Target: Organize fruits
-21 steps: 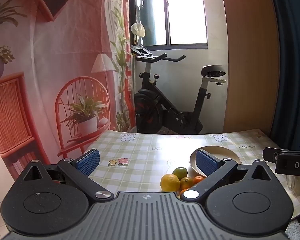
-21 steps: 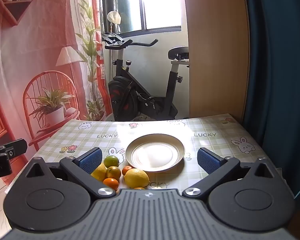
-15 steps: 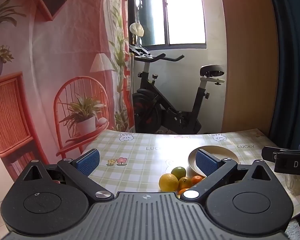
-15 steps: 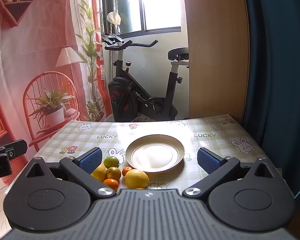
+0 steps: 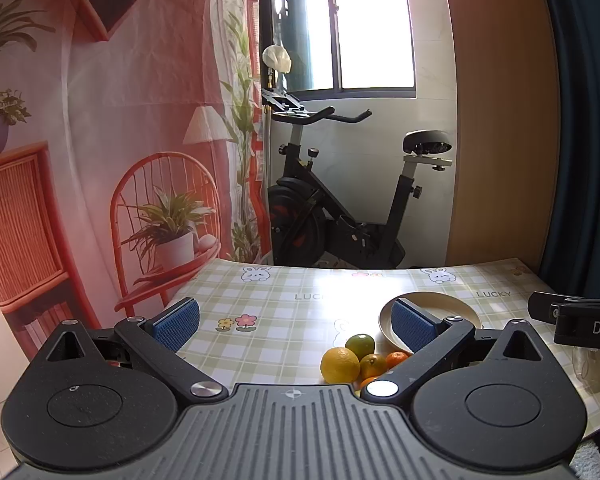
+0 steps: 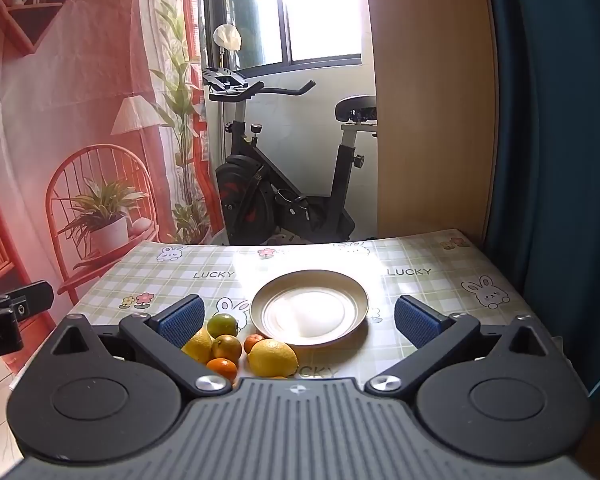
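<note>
A bright room with a black exercise bike (image 6: 284, 184) by the window, and in front of you the counter (image 6: 432, 292) under its green checked cloth with rabbits and "LUCKY" printed on it. The round cream plate (image 6: 354, 294) sits bare in the middle of it. Just beside its near left rim the fruit lies in a loose cluster on the cloth: a large yellow lemon (image 6: 273, 357), a second yellow one (image 6: 198, 345) half behind your jaw, a green lime (image 6: 222, 325), and small orange mandarins (image 6: 222, 368). Your right gripper (image 6: 298, 322) hangs above, jaws spread wide, nothing between them. Your left gripper (image 5: 296, 322) is the same: wide and empty, the fruit low to its right. By my reading nothing is sorted yet; every piece waits to be picked up.
</note>
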`<action>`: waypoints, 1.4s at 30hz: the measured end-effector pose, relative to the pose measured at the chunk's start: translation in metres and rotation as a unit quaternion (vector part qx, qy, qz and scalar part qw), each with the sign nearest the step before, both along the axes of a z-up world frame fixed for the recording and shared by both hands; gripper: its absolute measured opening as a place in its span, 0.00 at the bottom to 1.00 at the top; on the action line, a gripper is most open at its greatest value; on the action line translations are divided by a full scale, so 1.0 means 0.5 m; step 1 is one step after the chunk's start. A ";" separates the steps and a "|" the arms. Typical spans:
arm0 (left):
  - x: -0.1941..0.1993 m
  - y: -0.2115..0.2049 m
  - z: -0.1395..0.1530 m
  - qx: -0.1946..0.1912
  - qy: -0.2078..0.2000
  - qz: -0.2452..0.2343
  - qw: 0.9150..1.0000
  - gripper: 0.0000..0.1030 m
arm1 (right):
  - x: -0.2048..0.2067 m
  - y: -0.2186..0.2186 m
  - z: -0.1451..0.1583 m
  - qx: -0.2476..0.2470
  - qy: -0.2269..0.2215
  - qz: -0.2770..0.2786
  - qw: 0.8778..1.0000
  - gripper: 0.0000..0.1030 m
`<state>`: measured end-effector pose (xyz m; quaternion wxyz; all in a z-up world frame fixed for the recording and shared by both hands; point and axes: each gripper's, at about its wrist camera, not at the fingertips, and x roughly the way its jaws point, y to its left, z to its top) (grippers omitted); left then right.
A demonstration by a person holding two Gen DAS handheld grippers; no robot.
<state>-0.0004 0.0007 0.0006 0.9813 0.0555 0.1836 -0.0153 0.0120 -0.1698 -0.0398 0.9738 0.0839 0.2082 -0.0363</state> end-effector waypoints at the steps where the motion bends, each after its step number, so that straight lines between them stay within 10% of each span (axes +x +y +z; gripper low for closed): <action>1: 0.000 0.000 0.000 0.000 0.000 0.000 1.000 1.00 | 0.000 0.000 0.000 0.000 0.000 0.000 1.000 1.00; 42: 0.001 0.003 -0.001 -0.003 0.002 0.001 1.000 1.00 | 0.003 -0.013 0.020 0.000 -0.003 -0.003 1.000 1.00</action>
